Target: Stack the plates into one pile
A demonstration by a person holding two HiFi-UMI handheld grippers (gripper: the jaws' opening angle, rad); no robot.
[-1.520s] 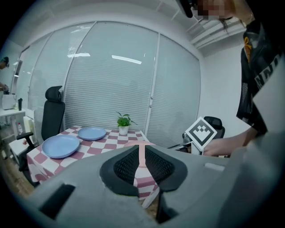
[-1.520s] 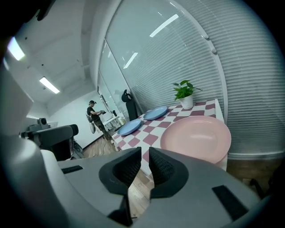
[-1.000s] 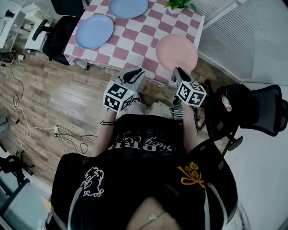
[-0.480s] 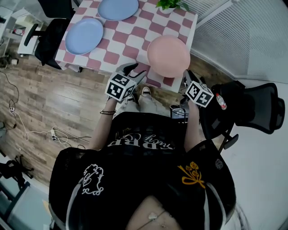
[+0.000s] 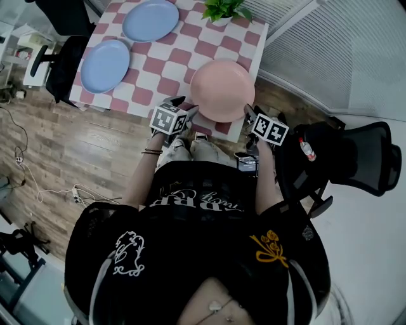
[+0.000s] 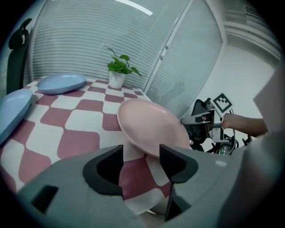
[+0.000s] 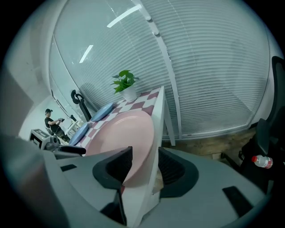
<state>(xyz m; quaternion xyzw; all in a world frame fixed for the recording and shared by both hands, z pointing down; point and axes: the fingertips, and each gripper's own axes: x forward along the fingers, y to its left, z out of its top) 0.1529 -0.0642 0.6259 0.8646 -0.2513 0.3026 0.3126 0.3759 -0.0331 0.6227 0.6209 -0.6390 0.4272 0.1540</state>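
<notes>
Plates for stacking lie apart on a surface [image 5: 166, 61] covered with a red-and-white chequered cloth. A pink plate [image 5: 222, 90] sits at the near edge, close to the near right corner, and its rim looks to reach that edge. One blue plate [image 5: 105, 66] lies by the left edge, and a second blue plate [image 5: 150, 19] lies towards the far left corner. A potted plant [image 5: 222, 9] stands at the far edge.

The left hand-held gripper [image 6: 140, 150] has just been opening. Its jaws stand wide apart with the pink plate's near rim showing in the gap, and neither pad presses on it. The right hand-held gripper [image 7: 144, 153] has also just been opening. Its jaws are wide apart on either side of the plate's right rim and the edge of the surface beneath, and they grip nothing.

Several things could go wrong from here:
- The plate lies so near the edge that a nudge from either jaw could slide it off onto the floor.
- A jaw closing low could pinch the cloth or the surface's edge along with the rim and drag the cloth when lifted.
- The rim looks smooth and thin, so a shallow bite could slip.
- Uneven lifting by the two sides could tip the plate.
</notes>
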